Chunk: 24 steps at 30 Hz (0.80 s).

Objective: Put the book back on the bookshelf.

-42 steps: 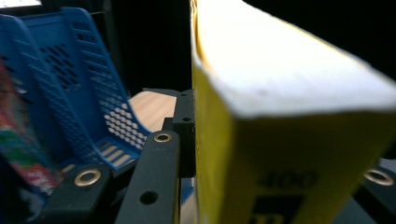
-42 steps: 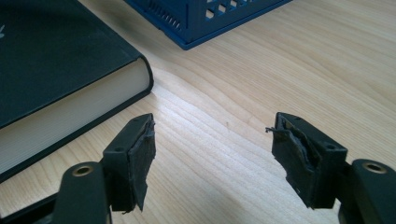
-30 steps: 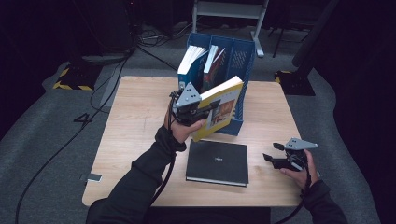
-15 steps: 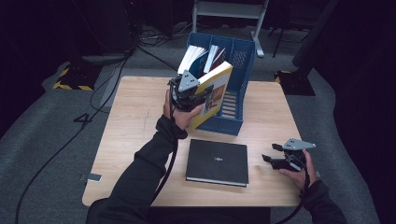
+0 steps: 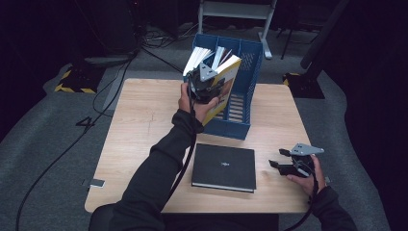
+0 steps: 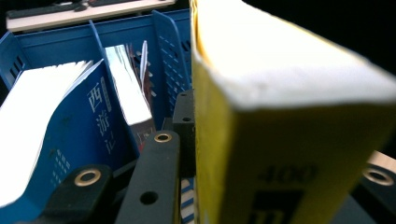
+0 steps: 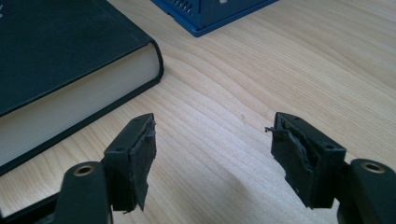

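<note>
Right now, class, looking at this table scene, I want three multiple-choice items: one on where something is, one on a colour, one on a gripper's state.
1. Where does the black book lie?
A. Flat on the table, in front of the blue file rack
B. Upright inside the rack
C. On the floor

2. What colour is the cover of the book held by the left gripper?
A. Red
B. Yellow
C. Green

3. How is the right gripper?
A. Shut on the black book
B. Shut on a pen
C. Open, with nothing between its jaws

Answers:
1. A, the high view shows it flat on the table, nearer the person than the blue file rack.
2. B, the yellow book shows between the jaws in the left gripper view.
3. C, bare wood lies between its spread jaws.
</note>
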### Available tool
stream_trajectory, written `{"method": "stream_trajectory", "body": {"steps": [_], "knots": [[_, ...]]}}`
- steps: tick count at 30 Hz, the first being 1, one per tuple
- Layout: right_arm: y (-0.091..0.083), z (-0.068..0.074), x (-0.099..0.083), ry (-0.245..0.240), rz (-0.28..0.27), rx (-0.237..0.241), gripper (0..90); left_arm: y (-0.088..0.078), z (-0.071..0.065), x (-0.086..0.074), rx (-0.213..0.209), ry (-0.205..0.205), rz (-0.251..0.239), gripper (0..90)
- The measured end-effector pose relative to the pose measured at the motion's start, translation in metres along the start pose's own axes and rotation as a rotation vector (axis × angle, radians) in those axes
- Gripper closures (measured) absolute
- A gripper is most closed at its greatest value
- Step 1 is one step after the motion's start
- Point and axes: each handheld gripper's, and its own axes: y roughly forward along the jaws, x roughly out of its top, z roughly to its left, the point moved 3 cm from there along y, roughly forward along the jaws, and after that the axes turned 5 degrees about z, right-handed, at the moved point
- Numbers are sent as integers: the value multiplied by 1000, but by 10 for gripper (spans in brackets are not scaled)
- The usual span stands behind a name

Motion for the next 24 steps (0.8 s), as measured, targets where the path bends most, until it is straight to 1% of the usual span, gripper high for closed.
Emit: {"method": "stream_trajectory", "body": {"steps": [2,5,7,8,9,11,12,13,16,18,21,23,24], "knots": [[0,0,0,-1,1,0,316,6,0,3,11,-6,5,752],[0,1,0,-4,0,3,316,18,-1,8,14,-23,13,752],[0,1,0,-3,-1,3,316,25,-2,12,19,-22,17,752],[0,1,0,-2,-3,3,316,25,-2,12,19,-22,17,752],[0,1,0,-1,-4,3,316,31,-3,16,39,-15,25,752],[0,1,0,-3,-6,2,316,37,-3,19,52,-15,23,752],[0,1,0,-4,-7,3,316,41,-2,21,60,-22,27,751],[-1,1,0,-6,-5,4,316,41,-2,21,60,-22,27,752],[0,1,0,-5,-5,6,316,52,0,25,84,-27,41,751],[0,2,0,-7,-3,4,316,58,3,28,106,-49,40,751],[1,2,0,-7,-4,4,316,64,8,29,113,-85,28,751],[0,1,0,-5,-6,7,316,69,11,29,115,-121,22,751],[0,1,-1,-7,-5,5,316,71,11,29,119,-128,19,751]]}}
